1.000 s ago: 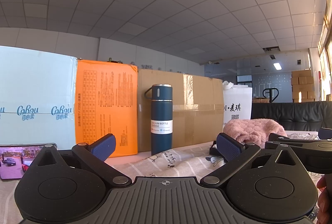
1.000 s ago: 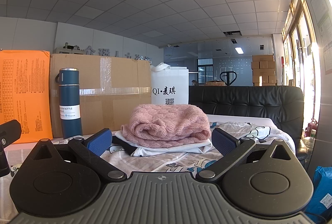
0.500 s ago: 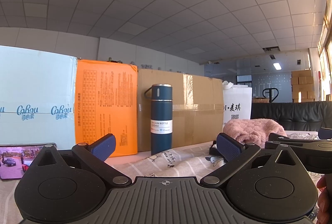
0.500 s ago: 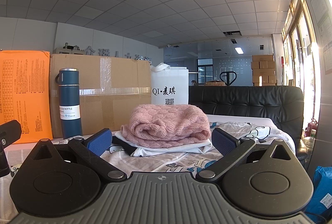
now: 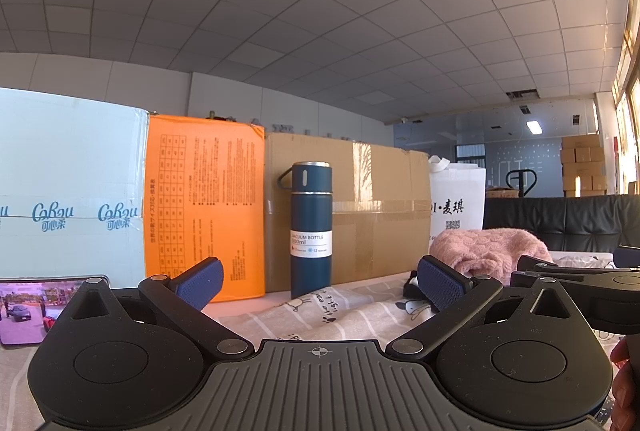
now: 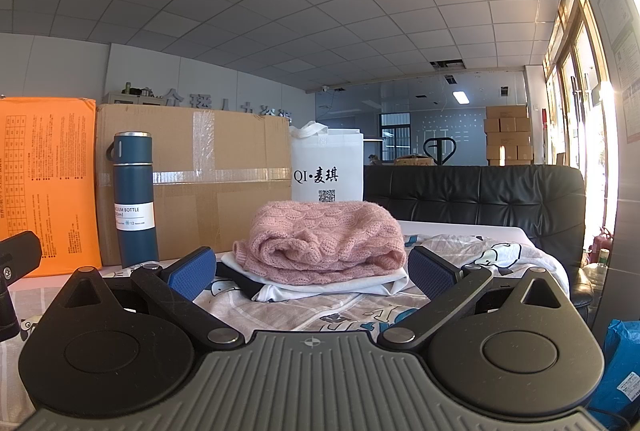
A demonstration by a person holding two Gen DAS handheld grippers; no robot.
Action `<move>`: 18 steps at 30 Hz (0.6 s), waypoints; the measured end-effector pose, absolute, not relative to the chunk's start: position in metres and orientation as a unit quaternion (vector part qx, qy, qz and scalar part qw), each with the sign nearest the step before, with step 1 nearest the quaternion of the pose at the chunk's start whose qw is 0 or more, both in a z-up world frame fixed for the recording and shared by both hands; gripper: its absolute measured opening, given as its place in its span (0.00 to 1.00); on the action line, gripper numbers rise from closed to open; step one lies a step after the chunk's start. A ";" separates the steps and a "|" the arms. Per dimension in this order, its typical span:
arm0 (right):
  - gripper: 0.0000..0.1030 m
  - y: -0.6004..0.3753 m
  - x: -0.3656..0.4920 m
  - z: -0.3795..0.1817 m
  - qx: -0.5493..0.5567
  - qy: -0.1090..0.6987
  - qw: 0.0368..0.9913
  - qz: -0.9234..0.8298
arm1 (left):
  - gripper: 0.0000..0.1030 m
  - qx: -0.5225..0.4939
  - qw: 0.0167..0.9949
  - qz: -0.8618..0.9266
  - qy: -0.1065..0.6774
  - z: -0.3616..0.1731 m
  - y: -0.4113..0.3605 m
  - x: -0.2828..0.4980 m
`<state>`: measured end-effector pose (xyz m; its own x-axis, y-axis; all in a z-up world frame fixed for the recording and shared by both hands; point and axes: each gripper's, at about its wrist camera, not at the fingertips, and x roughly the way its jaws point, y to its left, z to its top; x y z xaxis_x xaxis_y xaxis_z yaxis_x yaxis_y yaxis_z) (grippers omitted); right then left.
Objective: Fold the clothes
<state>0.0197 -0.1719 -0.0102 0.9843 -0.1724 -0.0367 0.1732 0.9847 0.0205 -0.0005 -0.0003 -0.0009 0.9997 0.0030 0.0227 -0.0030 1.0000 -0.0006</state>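
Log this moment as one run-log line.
left gripper: open, empty | right gripper: open, empty | pink knit sweater: folded on white garment | blue vacuum bottle: upright

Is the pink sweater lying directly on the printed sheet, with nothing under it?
No, in the right wrist view the folded pink sweater rests on a white garment that lies between it and the printed sheet.

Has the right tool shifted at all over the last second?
No. In the right wrist view the right tool frames the folded pink knitted sweater and the dark blue vacuum bottle exactly as before.
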 end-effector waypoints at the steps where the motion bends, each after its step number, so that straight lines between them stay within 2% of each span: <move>1: 1.00 -0.172 0.020 -0.010 0.012 0.017 0.996 -0.087 | 1.00 0.000 1.000 0.002 -0.011 -0.001 0.000 -0.001; 18: 1.00 -0.171 0.019 -0.011 0.011 0.018 0.996 -0.086 | 1.00 0.000 1.000 0.001 -0.011 0.000 -0.001 0.000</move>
